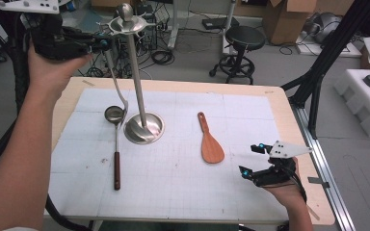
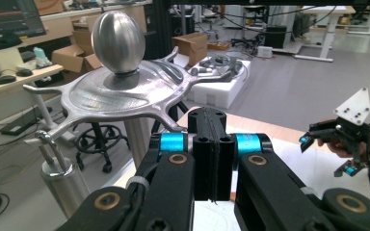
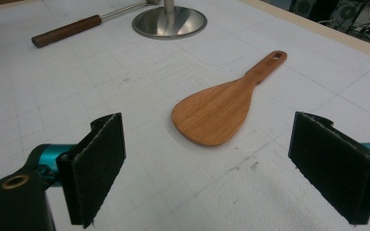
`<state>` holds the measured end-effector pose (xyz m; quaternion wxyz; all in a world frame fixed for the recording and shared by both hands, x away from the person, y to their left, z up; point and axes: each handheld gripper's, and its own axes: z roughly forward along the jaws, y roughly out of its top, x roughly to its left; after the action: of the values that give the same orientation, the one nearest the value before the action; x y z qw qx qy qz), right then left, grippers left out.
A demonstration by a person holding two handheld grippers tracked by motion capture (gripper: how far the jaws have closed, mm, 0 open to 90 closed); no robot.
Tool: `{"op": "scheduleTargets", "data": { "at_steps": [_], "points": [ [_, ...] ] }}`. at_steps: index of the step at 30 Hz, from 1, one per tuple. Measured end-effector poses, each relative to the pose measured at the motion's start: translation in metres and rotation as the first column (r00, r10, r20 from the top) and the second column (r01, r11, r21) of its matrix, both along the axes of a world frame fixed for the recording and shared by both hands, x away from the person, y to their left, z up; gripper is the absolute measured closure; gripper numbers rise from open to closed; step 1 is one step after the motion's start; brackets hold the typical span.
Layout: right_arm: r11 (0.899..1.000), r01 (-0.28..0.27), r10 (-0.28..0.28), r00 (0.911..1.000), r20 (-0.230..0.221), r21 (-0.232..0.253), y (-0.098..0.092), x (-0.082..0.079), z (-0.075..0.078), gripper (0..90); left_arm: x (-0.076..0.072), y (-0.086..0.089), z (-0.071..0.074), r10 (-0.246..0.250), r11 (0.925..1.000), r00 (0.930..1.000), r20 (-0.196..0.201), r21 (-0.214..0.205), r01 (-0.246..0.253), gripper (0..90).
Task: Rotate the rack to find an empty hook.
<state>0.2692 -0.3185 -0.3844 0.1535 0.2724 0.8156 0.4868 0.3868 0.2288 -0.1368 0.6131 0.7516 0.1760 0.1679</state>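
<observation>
The left gripper [image 1: 101, 43], jaws closed together with nothing between them, is raised beside the top disc of the metal stand [image 1: 127, 25]. The right gripper [image 1: 253, 161] rests with jaws wide apart, facing the wooden spatula [image 3: 219, 109] lying flat on the table [image 1: 173, 183]. To hang it well, I think it should grip the narrow handle near the hole.

No readable text, labels, brands or numbers anywhere; monitor content too blurred to read.
</observation>
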Motion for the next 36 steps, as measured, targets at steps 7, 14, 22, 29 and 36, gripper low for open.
{"op": "scheduleTargets", "data": {
  "at_steps": [7, 14, 22, 29, 36],
  "points": [
    [1.0, 0.004, -0.004, 1.0, 0.004, 0.003, -0.002, -0.001, 0.0, 11.8, 0.002, 0.001, -0.001, 0.003, 1.0, 1.0, 0.009, 0.001, -0.003, 89.7],
    [1.0, 0.003, -0.003, 1.0, 0.003, 0.0, -0.002, 0.0, 0.0, 11.8, 0.004, 0.005, -0.001, 0.014, 0.9999, 0.9999, 0.002, -0.006, -0.014, 89.7],
    [1.0, 0.007, -0.007, 1.0, 0.0, 0.002, -0.003, -0.001, 0.0, 11.8, 0.007, 0.01, -0.002, 0.024, 0.9997, 0.9997, 0.001, -0.008, -0.024, 89.8],
    [1.0, 0.005, -0.005, 1.0, 0.0, 0.003, -0.003, -0.001, 0.0, 11.8, 0.01, 0.015, -0.003, 0.042, 0.9989, 0.9991, -0.003, -0.019, -0.042, 89.7],
    [1.0, 0.007, -0.007, 1.0, 0.003, -0.002, -0.003, -0.001, -0.001, 11.8, 0.012, 0.017, -0.004, 0.058, 0.9982, 0.9983, -0.006, -0.015, -0.058, 89.7]
  ]
}}
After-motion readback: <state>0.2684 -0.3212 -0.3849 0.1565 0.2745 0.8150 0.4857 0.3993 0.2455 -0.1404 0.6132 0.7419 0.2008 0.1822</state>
